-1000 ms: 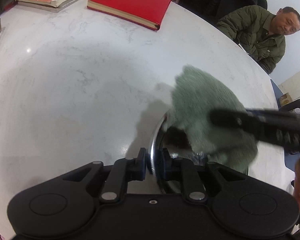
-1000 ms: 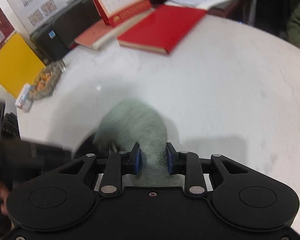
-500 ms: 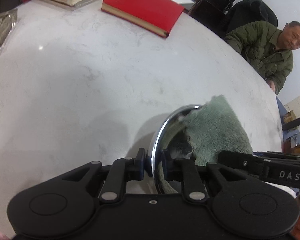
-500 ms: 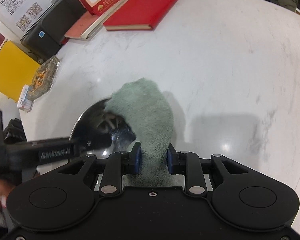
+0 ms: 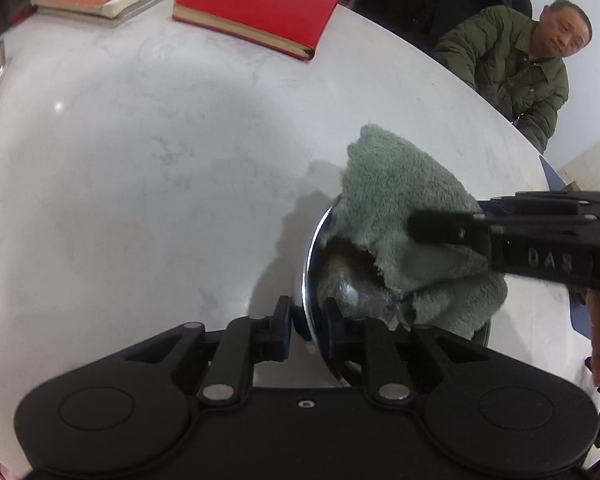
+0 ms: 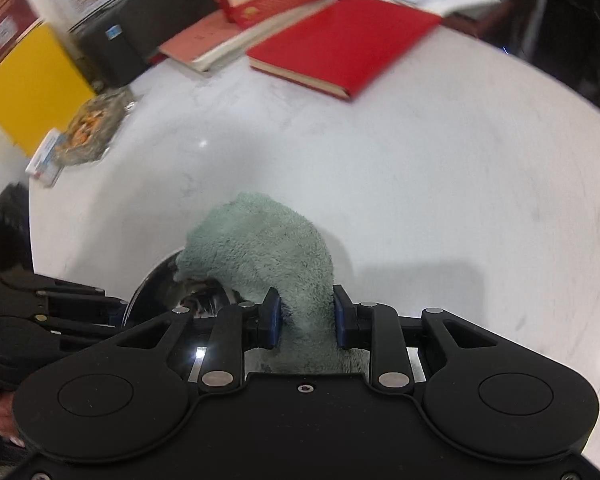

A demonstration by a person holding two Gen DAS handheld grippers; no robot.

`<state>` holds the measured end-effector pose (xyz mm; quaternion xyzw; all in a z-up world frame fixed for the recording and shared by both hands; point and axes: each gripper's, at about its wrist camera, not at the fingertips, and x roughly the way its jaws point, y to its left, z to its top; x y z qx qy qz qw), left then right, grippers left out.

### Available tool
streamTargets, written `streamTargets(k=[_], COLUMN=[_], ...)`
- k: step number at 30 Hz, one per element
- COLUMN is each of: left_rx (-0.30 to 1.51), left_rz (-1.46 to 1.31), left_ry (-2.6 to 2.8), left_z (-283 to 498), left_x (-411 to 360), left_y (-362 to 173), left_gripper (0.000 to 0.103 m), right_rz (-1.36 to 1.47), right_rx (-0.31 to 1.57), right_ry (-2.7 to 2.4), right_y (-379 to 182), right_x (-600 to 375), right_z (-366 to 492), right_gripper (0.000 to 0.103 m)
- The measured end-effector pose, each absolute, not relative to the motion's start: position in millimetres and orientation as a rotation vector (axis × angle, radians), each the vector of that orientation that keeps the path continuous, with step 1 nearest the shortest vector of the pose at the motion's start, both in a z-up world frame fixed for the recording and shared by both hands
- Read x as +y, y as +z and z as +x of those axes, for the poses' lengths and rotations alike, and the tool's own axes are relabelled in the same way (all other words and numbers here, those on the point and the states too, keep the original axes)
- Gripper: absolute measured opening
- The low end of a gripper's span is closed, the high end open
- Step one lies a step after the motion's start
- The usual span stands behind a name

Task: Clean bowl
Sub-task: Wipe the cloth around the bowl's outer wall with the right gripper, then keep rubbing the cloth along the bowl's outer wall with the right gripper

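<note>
Green cloth (image 6: 268, 248) in bowl (image 5: 340, 280) (rim clamped)

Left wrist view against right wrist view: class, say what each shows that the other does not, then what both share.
Only the left wrist view shows the seated person in a green jacket and the left gripper shut on the bowl rim.

Only the right wrist view shows the yellow board, the snack packet, and the right gripper shut on the green cloth.

Both show the bowl, the cloth draped into it, the red book and the white marble table.
</note>
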<state>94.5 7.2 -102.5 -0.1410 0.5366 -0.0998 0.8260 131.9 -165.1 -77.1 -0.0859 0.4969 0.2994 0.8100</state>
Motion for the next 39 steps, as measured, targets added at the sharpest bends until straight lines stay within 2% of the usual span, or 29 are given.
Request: streamTargets(k=[5,13,22,29,35,39], left_rx=[1.166,1.149,1.146,1.125,1.123,1.106], left_rz=[-0.317,-0.379,-0.307,-0.340,-0.289,-0.309], left_ry=[-0.247,-0.201,-0.202,-0.167,-0.173,-0.151], left_z=[108,99,97,91,86,84], left_x=[8,8,-2,-5,-12,-12], left_y=[-108,-109,-105,-107,-106,-107], left_gripper=[0.016,0.016,0.018,0.020,0.023,0.023], right_rz=[-0.263,0.024,-0.042,0.192,0.062,0.169], right_rx=[1.031,1.145,1.068,1.178,1.100,1.127], right_ry=[0.677,0.537,0.606,0.493,0.515,0.498], right_y=[-76,-92,-79,-98,-83,-90], right_x=[-146,-196,-169,-215,-191,-206], right_z=[137,108,137,96,117,119], right_gripper=[0.025,0.021,0.022,0.022,0.022,0.022])
